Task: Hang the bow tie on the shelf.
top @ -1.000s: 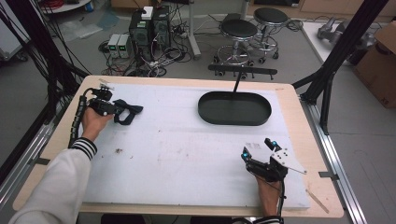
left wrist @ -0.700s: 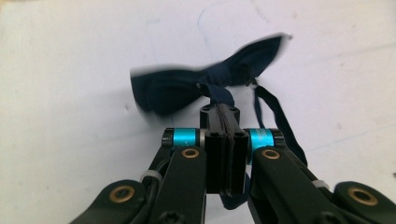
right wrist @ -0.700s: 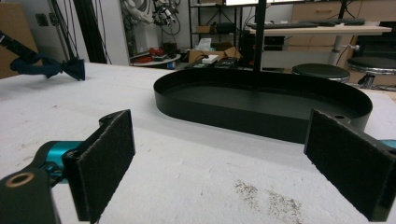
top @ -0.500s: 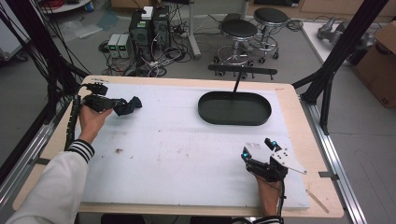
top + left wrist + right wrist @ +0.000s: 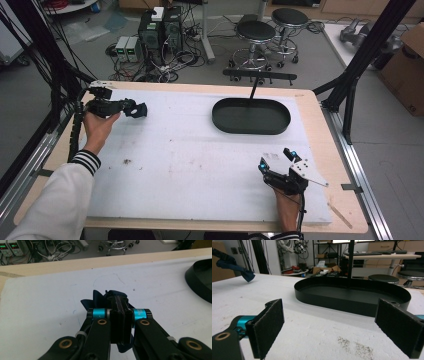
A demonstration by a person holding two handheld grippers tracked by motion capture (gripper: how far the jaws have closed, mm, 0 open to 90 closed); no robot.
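My left gripper [image 5: 134, 109] hangs above the far left of the white sheet [image 5: 190, 165], shut on a small dark blue cloth [image 5: 141, 110]. In the left gripper view the jaws [image 5: 120, 305] are pressed together, and folds of the cloth [image 5: 98, 299] stick out around and below them. The right gripper view has the same cloth [image 5: 245, 274] dangling clear of the table at the far left. My right gripper [image 5: 275, 159] rests near the front right, open, with nothing between its pads [image 5: 269, 326]. A black oval tray [image 5: 250, 129] lies beyond it [image 5: 329, 305].
A thin black post [image 5: 254, 87] with a crossbar rises behind the tray. Dark specks [image 5: 126, 161] mark the sheet. Black frame poles [image 5: 350, 85] flank the table; stools [image 5: 255, 32] and power supplies [image 5: 127, 47] stand on the floor behind.
My left gripper has risen and drifted toward the table's far edge, carrying the cloth off the sheet. The right gripper has stayed put.
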